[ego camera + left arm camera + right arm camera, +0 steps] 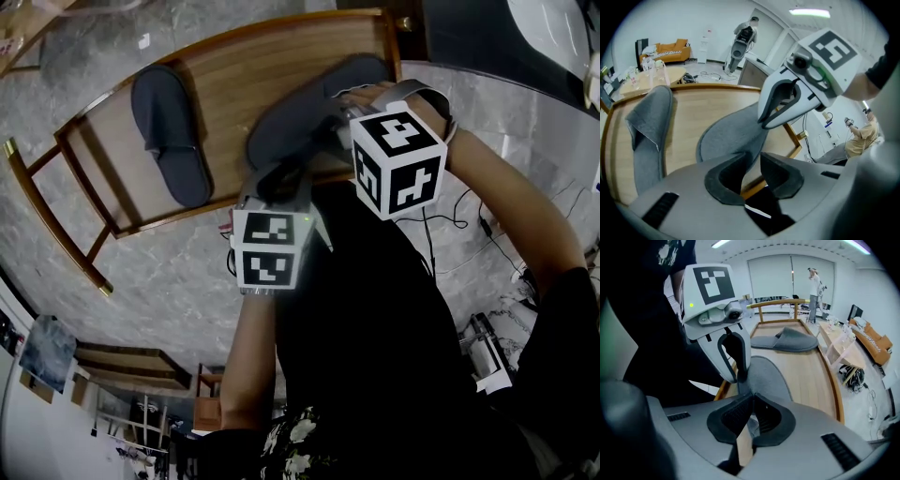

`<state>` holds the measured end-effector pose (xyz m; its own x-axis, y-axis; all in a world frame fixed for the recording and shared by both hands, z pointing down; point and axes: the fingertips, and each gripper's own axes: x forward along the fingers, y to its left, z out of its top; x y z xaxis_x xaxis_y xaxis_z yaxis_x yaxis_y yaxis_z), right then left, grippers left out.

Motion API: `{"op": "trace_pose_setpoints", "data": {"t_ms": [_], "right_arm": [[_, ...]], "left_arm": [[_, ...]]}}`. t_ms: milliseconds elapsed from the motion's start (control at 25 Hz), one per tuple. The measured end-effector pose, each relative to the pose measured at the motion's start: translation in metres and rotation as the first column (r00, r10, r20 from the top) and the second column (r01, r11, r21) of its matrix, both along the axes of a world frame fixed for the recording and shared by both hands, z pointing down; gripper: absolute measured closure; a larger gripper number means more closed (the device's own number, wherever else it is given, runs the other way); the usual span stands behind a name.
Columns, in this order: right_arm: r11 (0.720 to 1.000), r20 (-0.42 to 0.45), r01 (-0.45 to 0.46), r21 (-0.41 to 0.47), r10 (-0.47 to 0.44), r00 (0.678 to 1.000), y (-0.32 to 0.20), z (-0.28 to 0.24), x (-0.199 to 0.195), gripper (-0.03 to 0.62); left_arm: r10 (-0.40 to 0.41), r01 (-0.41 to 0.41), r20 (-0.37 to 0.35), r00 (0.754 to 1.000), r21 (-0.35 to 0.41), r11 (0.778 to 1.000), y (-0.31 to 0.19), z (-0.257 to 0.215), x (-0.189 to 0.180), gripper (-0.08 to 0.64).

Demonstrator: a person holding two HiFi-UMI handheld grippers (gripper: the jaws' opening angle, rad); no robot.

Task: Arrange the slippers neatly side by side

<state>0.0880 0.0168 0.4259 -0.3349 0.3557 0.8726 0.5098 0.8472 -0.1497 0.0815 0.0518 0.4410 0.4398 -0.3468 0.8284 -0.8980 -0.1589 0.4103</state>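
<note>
Sliding step | right tool [751,404] is clamping right slipper [300,112] by its rim | left tool [752,159] is hovering, jaws apart, empty | left slipper [169,131] is lying well apart on worktop [244,70] | judging: drag low, toes parallel.

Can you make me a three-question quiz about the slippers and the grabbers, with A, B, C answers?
1. Where do the slippers lie?
A on the floor
B on the table
C on a sofa

2. What colour are they?
A red
B grey
C yellow

3. What is the right gripper doing?
A pinching a slipper
B standing wide open
C holding a cup

Answers: B, both lie on the wooden top; B, both are plain grey; A, its jaws are closed on the near slipper's edge.
</note>
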Motion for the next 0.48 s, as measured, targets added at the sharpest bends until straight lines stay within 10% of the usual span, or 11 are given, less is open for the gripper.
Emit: {"op": "trace_pose_setpoints", "data": {"t_ms": [280,480], "right_arm": [[0.966,0.01,-0.223,-0.133,0.227,0.974,-0.01,-0.019,-0.017,0.578],[0.85,-0.014,-0.443,-0.286,0.458,0.889,-0.015,-0.021,-0.036,0.578]], "left_arm": [[-0.03,0.019,0.107,0.994,0.1,0.995,-0.043,-0.014,-0.043,0.465],[-0.044,0.021,0.144,0.989,0.158,0.987,-0.071,-0.019,-0.062,0.466]]}}
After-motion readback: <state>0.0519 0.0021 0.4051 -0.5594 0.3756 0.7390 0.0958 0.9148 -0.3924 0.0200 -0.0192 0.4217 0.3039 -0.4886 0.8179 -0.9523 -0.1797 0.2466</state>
